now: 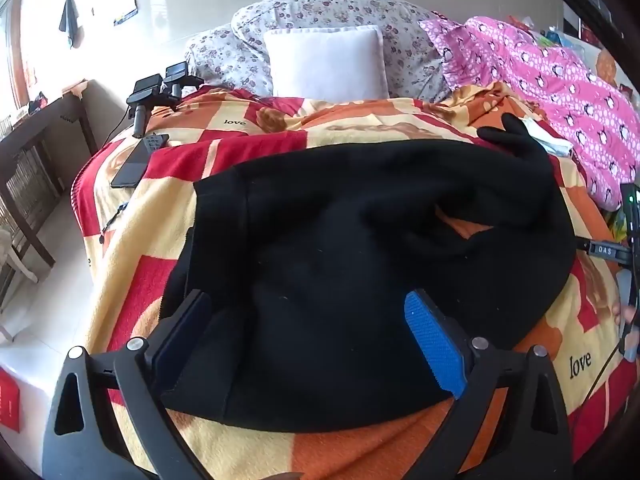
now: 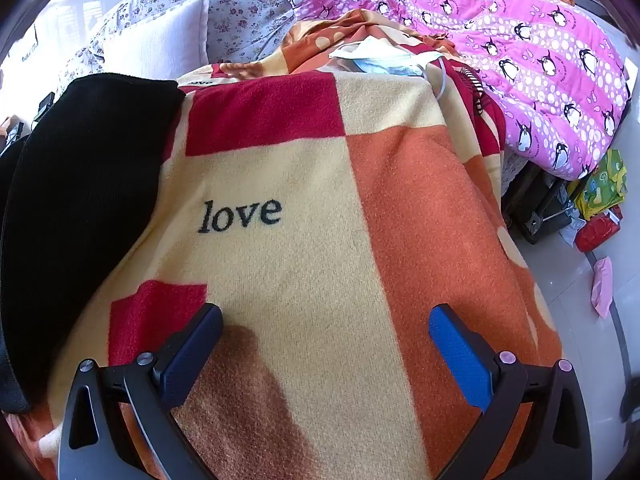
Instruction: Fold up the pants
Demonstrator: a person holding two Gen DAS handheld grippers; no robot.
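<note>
Black pants (image 1: 360,240) lie spread and partly folded on the checked red, orange and cream blanket (image 1: 256,120). My left gripper (image 1: 308,324) is open, its blue-padded fingers (image 1: 434,344) just above the near part of the pants, holding nothing. In the right wrist view the pants (image 2: 80,200) lie at the left edge. My right gripper (image 2: 326,340) is open and empty over the bare blanket (image 2: 320,200), to the right of the pants. Part of the right gripper's frame shows at the far right of the left wrist view (image 1: 630,236).
A white pillow (image 1: 326,62) and floral pillows (image 1: 320,4) lie at the head of the bed. A pink penguin quilt (image 2: 520,52) is heaped on the right. A camera mount (image 1: 160,92) and a phone (image 1: 132,164) sit on the bed's left. A face mask (image 2: 384,60) lies on the blanket.
</note>
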